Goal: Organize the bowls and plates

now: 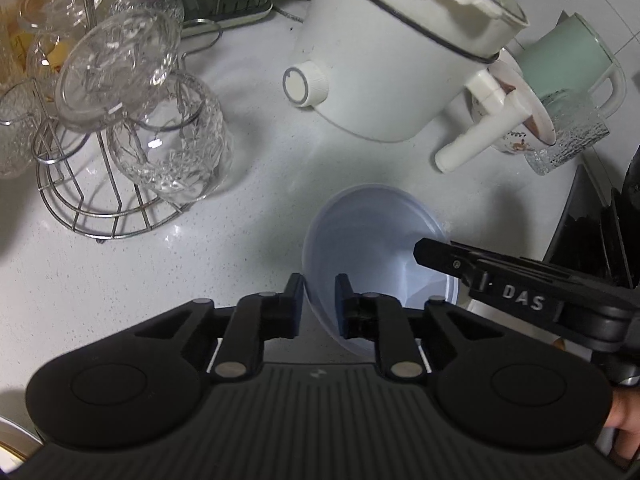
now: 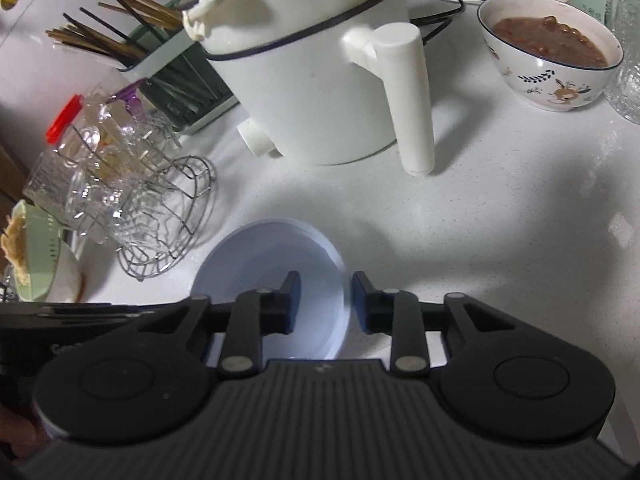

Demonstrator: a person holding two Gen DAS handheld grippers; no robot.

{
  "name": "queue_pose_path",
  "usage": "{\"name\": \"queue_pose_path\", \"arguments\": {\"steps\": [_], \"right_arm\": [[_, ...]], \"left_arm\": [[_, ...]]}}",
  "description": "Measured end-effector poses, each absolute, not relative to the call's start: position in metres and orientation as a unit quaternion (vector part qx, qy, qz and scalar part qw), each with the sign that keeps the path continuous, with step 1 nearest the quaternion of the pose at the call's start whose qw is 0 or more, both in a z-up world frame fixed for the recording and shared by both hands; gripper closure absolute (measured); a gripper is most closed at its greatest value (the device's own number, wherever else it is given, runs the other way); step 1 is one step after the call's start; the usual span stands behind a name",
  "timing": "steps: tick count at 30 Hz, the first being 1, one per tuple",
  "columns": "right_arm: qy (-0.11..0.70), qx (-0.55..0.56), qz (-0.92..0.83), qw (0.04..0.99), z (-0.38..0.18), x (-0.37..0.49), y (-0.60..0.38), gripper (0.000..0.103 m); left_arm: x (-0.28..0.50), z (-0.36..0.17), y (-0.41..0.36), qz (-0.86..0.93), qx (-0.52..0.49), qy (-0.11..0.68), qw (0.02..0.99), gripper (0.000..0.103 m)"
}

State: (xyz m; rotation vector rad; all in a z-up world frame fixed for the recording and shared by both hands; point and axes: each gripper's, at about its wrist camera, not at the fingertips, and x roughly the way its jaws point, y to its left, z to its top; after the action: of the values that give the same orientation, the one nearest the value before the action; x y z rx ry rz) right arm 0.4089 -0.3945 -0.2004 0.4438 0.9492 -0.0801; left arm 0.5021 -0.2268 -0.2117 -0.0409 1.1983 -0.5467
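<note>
A pale blue plastic bowl [image 1: 372,240] is held tilted above the white counter. My left gripper [image 1: 319,300] straddles its near left rim, one finger on each side of the wall, with a gap between the pads. My right gripper [image 2: 322,300] straddles the bowl's [image 2: 268,264] right rim, its left finger inside and its right finger outside. The right gripper's finger [image 1: 480,264] also reaches over the bowl in the left wrist view. I cannot tell whether either pair of pads presses the rim.
A white electric pot [image 2: 320,80] with a long handle stands behind the bowl. A wire rack of glasses [image 1: 120,132] is on the left. A patterned bowl of brown food [image 2: 552,52], a mint mug [image 1: 568,56], a chopstick holder [image 2: 160,60] and a black rack [image 1: 600,232] surround them.
</note>
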Motion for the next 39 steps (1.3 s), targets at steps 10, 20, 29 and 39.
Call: {"name": "queue_pose_path", "arguments": {"steps": [10, 20, 29, 39], "right_arm": [[0.452, 0.225, -0.047, 0.862, -0.202, 0.408, -0.398, 0.085], [0.426, 0.284, -0.029, 0.858, -0.182, 0.388, -0.403, 0.085], [0.4, 0.309, -0.011, 0.863, -0.149, 0.372, -0.398, 0.085], [0.384, 0.345, 0.025, 0.856, -0.122, 0.349, -0.381, 0.084]], "left_arm": [[0.503, -0.201, -0.219, -0.25, -0.037, 0.552, 0.795, 0.088], [0.498, -0.175, -0.197, -0.252, -0.085, 0.543, 0.796, 0.088], [0.481, -0.131, -0.173, -0.26, -0.12, 0.523, 0.803, 0.088], [0.453, -0.086, -0.136, -0.264, -0.142, 0.501, 0.812, 0.087]]}}
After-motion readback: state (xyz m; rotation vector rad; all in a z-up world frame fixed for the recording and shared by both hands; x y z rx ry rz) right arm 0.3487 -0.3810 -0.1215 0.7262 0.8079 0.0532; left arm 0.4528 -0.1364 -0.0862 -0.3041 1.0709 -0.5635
